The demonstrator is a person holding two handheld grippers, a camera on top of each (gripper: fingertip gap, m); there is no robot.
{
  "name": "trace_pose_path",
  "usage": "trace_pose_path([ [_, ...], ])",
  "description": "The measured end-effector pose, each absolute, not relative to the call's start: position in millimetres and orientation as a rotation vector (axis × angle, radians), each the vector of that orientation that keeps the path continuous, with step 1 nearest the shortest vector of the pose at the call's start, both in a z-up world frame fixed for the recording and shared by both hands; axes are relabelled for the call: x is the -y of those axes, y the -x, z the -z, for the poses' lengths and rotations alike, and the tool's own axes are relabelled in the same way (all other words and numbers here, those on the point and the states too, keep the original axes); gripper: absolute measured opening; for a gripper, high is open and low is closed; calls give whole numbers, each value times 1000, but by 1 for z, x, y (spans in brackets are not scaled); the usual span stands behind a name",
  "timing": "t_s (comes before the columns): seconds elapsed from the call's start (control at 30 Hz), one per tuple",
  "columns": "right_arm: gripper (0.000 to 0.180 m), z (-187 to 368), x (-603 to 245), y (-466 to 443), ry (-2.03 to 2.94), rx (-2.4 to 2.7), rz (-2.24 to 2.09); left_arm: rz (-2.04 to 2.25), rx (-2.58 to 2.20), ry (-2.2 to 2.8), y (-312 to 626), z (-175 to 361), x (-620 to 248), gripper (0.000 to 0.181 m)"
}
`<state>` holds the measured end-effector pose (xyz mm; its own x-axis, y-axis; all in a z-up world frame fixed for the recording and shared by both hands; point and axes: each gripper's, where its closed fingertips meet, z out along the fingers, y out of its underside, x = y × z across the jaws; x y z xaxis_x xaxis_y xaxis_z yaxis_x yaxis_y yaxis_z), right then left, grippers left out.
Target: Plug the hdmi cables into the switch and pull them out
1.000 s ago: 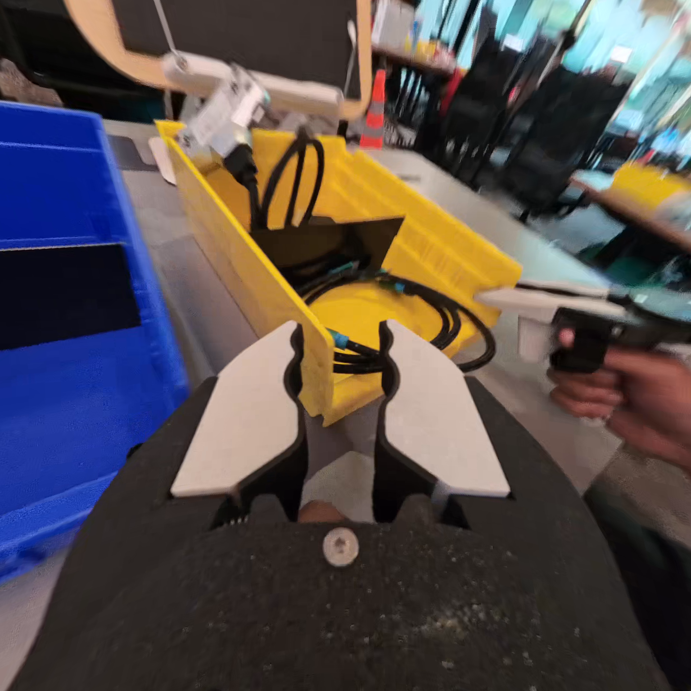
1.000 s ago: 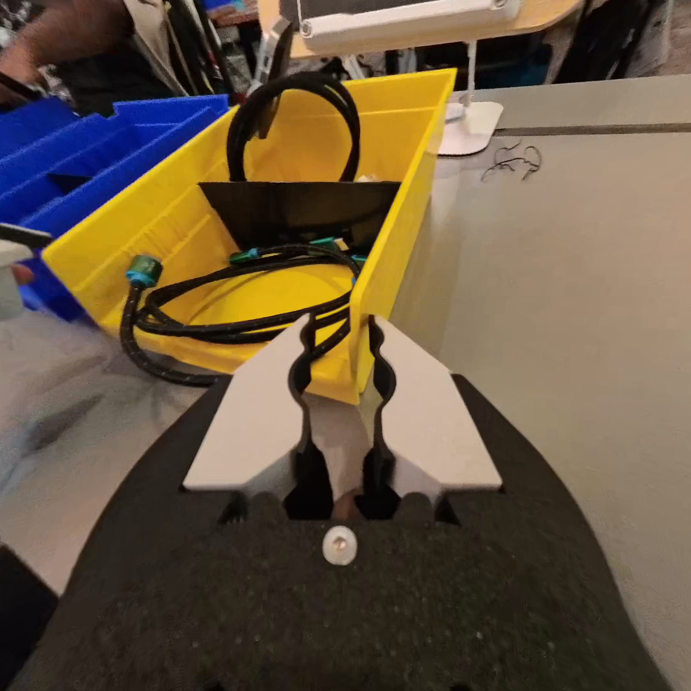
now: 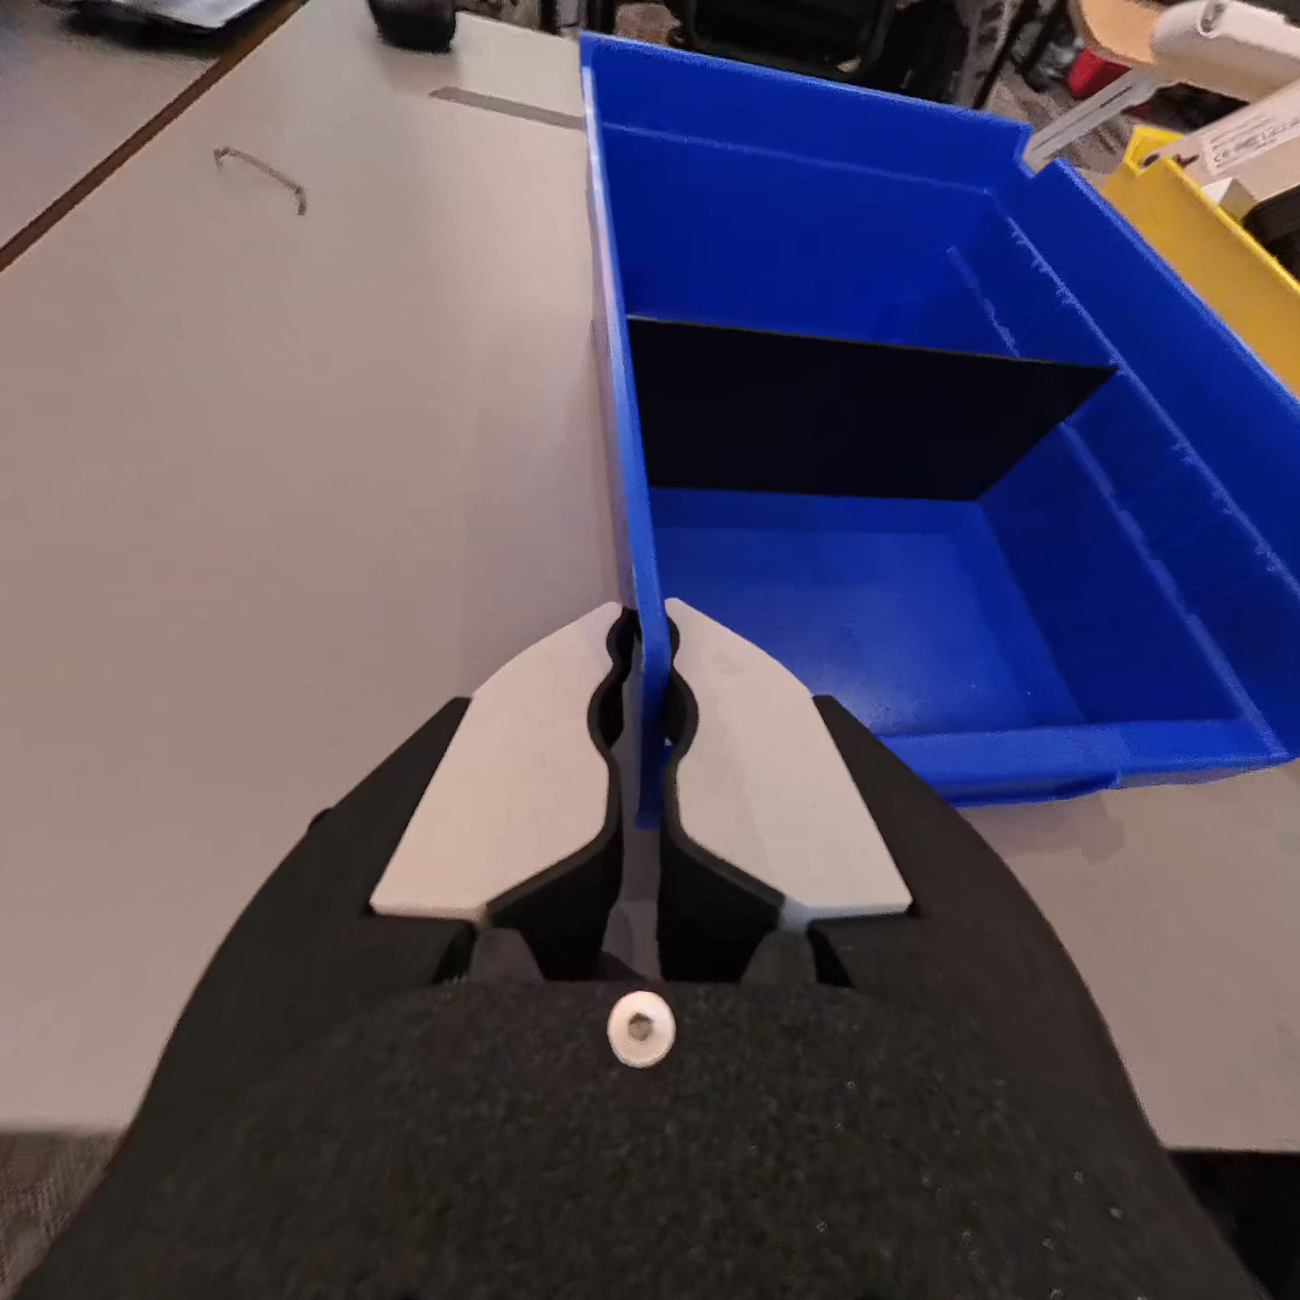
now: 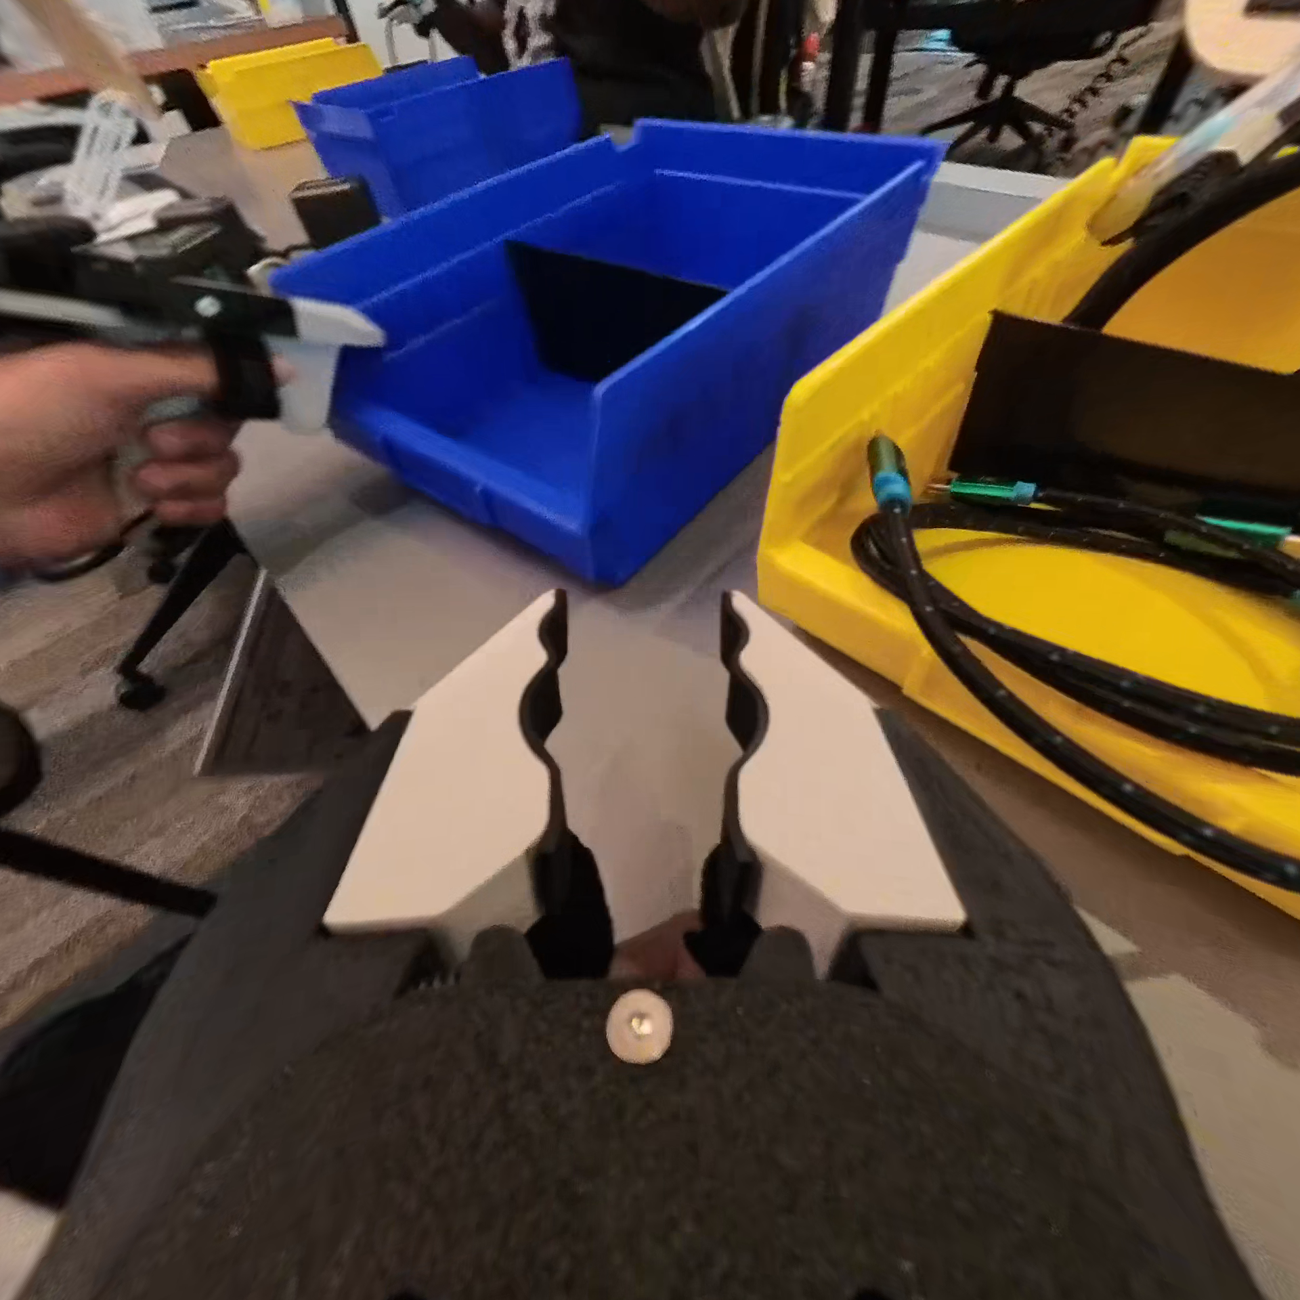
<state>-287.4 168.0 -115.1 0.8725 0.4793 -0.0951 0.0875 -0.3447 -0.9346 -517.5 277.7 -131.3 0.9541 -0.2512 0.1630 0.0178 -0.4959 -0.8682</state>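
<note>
The left gripper [image 3: 648, 619] is pinching the near corner of the blue bin [image 3: 914, 619], with one finger on each side of its thin side wall. The blue bin is sitting on the grey bench [image 3: 281, 422] and a black divider [image 3: 844, 415] is standing across its middle. The right gripper [image 4: 644, 605] is hanging over the bench with its fingers spread apart and nothing between them. Just beside the blue bin, the yellow bin [image 4: 907, 394] is sitting on the bench too. The black hdmi cables [image 4: 1055, 675] are lying coiled in the front part of the yellow bin, with green and blue plug ends near its wall. One loop is hanging over the low front edge. A person's hand [image 4: 91, 450] is gripping the handle of the left gripper.
</note>
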Motion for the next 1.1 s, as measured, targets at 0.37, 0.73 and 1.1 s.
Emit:
trace_pose_path([
  [0.37, 3, 122, -203, 313, 1937, 78, -47, 123, -95, 2043, 508, 129, -192, 5],
  [0.73, 2, 21, -186, 271, 1655, 84, 6, 133, -134, 1790, 459, 39, -175, 4],
  [1.1, 3, -105, -160, -15, 1428, -268, 372, 361, -680, 1464, 152, -85, -233, 7],
])
